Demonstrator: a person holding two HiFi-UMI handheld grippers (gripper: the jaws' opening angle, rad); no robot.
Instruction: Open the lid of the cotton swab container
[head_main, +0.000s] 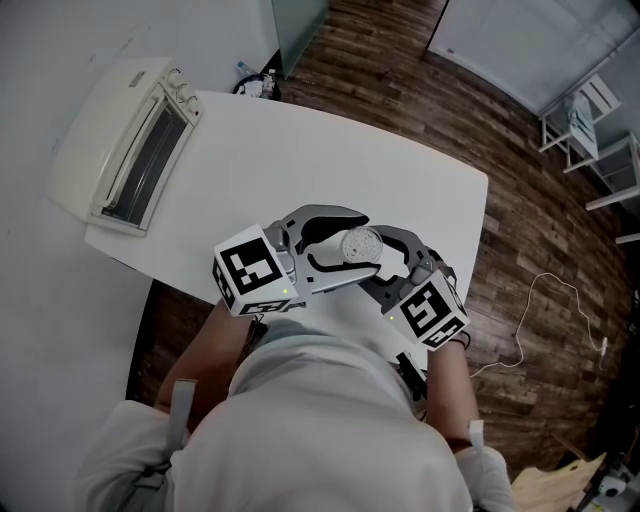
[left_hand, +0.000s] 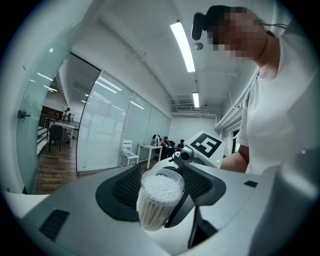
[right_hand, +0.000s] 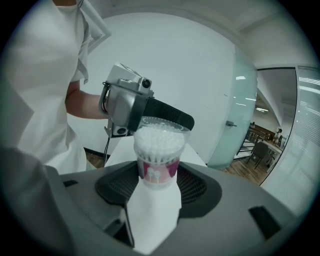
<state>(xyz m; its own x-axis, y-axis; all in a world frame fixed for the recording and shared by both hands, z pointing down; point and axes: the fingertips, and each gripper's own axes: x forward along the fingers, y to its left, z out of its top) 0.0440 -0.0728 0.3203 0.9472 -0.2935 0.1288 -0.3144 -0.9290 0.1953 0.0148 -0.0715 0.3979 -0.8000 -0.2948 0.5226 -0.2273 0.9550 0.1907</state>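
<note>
Your right gripper (right_hand: 156, 172) clamped the upright swab container (right_hand: 156, 165) low, over the near edge of the table (head_main: 300, 150); your left gripper (left_hand: 160, 195) gripped its lid (right_hand: 161, 125) directly above.

Clear glossy plastic cotton swab container (right_hand: 159, 150); matt white table (head_main: 400, 170); dark wood floor (head_main: 540, 230).
</note>
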